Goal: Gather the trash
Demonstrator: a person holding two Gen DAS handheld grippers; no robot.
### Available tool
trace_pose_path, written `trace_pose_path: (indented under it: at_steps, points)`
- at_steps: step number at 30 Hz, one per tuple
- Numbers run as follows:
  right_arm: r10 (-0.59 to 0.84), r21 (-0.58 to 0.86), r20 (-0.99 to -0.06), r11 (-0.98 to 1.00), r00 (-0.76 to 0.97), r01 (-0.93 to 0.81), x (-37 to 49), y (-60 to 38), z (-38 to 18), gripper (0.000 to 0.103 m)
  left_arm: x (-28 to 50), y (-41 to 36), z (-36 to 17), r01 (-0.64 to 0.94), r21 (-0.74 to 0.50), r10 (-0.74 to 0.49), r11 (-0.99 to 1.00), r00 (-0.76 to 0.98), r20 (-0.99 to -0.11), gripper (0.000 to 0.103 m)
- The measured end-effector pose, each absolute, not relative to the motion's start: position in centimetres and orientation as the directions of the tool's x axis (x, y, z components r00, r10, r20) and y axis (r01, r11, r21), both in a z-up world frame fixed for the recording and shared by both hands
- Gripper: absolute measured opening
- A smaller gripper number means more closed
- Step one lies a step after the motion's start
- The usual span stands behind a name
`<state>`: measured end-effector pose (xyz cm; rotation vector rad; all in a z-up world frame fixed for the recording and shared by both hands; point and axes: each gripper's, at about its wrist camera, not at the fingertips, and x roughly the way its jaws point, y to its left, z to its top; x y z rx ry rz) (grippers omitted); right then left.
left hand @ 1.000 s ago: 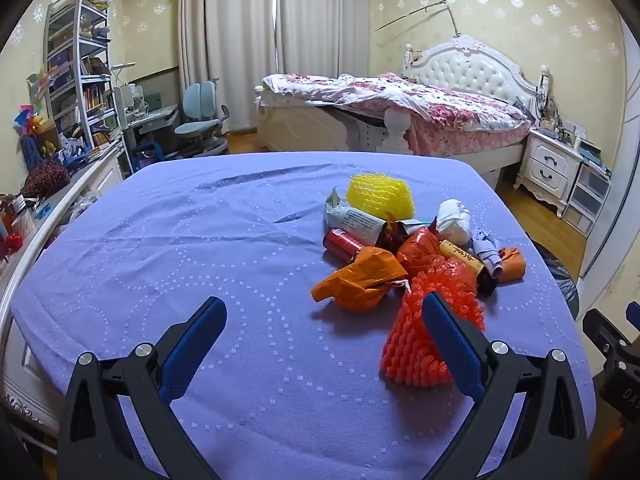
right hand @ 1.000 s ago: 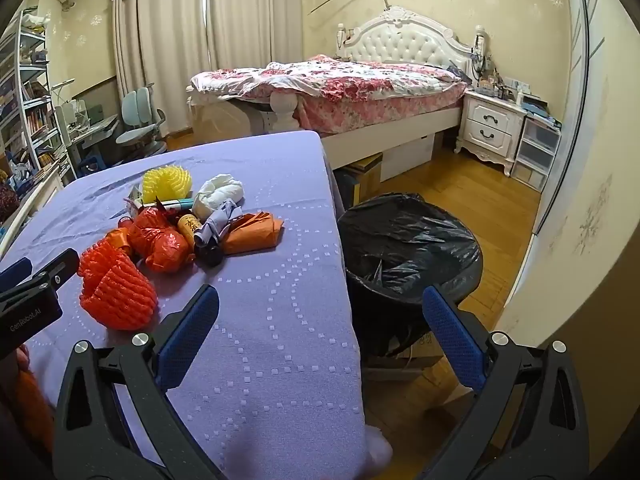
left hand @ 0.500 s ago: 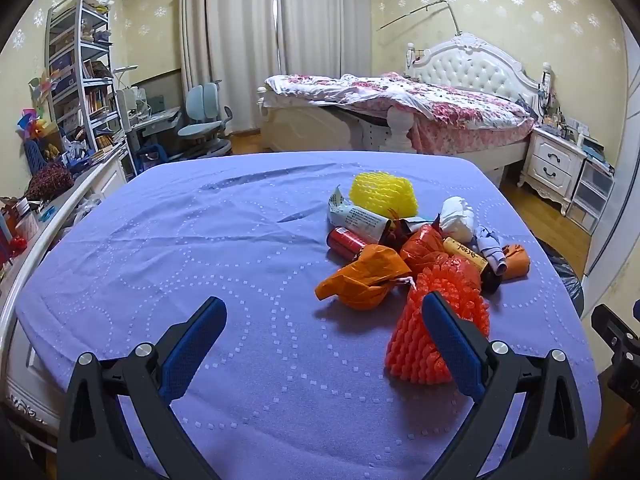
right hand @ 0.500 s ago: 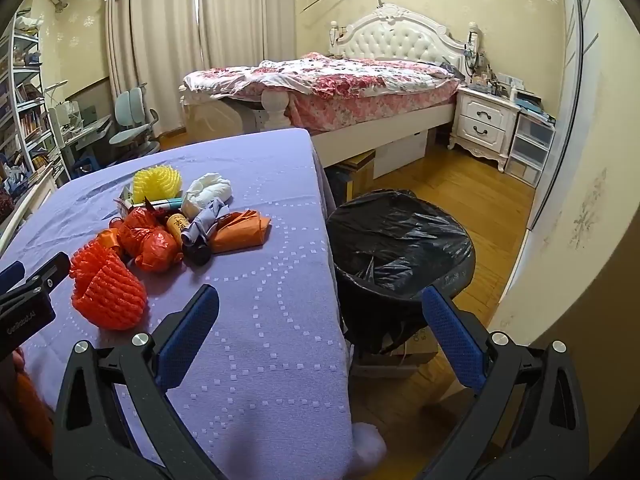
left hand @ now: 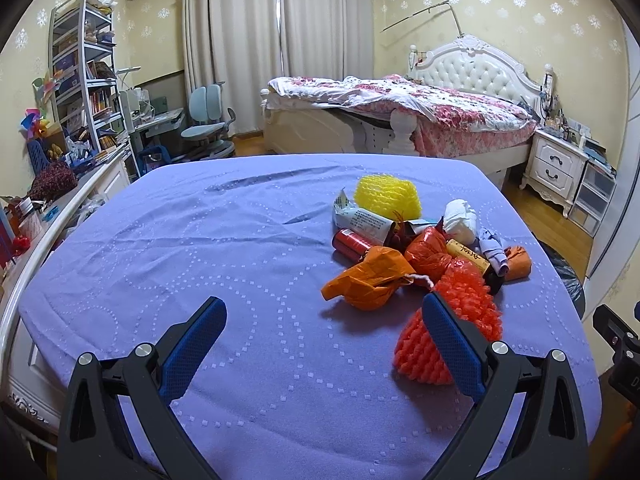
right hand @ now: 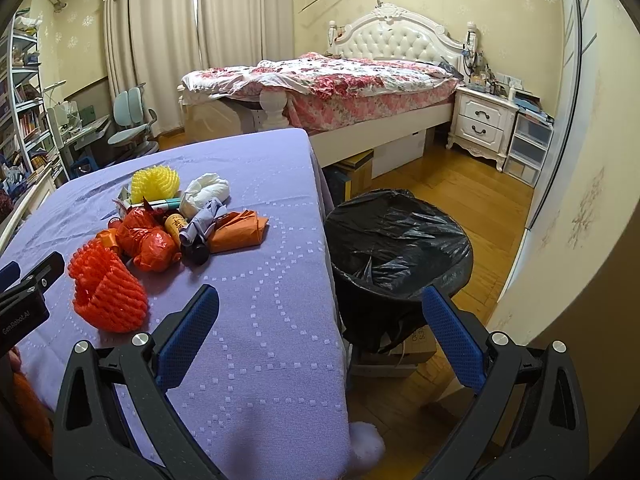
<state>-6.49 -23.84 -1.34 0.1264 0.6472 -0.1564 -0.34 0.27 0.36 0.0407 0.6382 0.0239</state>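
Trash pile (left hand: 424,248) – on purple table (left hand: 224,248), right side | left gripper (left hand: 324,320) jaws wide apart, empty, red foam net (left hand: 460,320) behind its right finger | right gripper (right hand: 320,312) spread, empty – black-lined bin (right hand: 396,248) just right of table

A bed (left hand: 420,116) stands at twelve o'clock beyond the table (left hand: 200,248). A nightstand (left hand: 556,168) sits at two, a bookshelf (left hand: 84,80) at ten, beside a chair (left hand: 206,120).

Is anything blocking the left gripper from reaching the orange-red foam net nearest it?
Nothing visible does. The left gripper is open above bare purple tablecloth, and the orange-red foam net sits just beyond its right finger, at the near edge of the trash pile.
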Motion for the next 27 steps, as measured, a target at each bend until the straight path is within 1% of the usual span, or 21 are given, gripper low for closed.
trace_pose_path:
  at_steps: [27]
  points:
    - [-0.111, 0.045, -0.602, 0.984, 0.791, 0.173, -6.8, -22.8, -0.7, 0.099, -0.8, 0.9, 0.6, -0.017, 0.039, 0.037, 0.999, 0.813, -0.581, 0.098]
